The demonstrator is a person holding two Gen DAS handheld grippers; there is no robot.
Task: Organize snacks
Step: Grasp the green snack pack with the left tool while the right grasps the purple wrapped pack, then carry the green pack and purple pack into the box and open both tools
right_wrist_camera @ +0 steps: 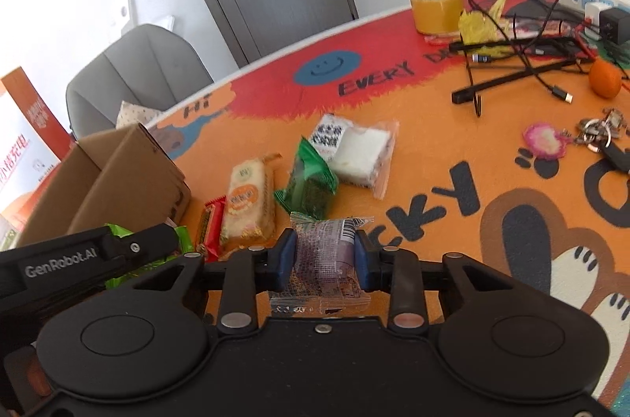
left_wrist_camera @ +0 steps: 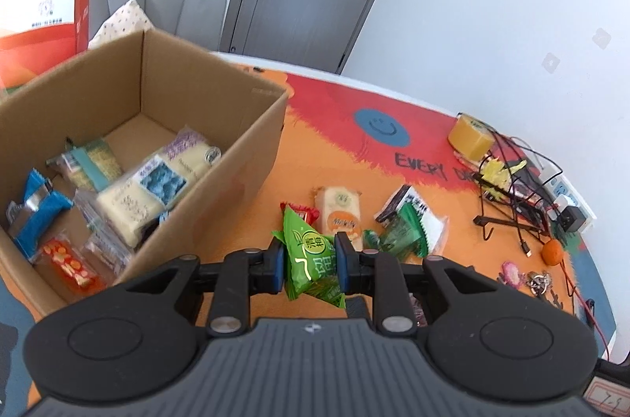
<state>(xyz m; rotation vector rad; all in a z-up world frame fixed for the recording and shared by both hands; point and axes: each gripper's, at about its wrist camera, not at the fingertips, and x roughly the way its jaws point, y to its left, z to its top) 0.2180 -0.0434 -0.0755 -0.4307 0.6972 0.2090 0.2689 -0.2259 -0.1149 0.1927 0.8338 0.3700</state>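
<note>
both of your grippers are holding a snack above the orange table mat.

your left gripper is clamped on a green packet just right of the cardboard box, which already contains several snacks. your right gripper pinches a clear-wrapped purple snack; a pale biscuit pack and a dark green packet lie on the mat just beyond.
</note>
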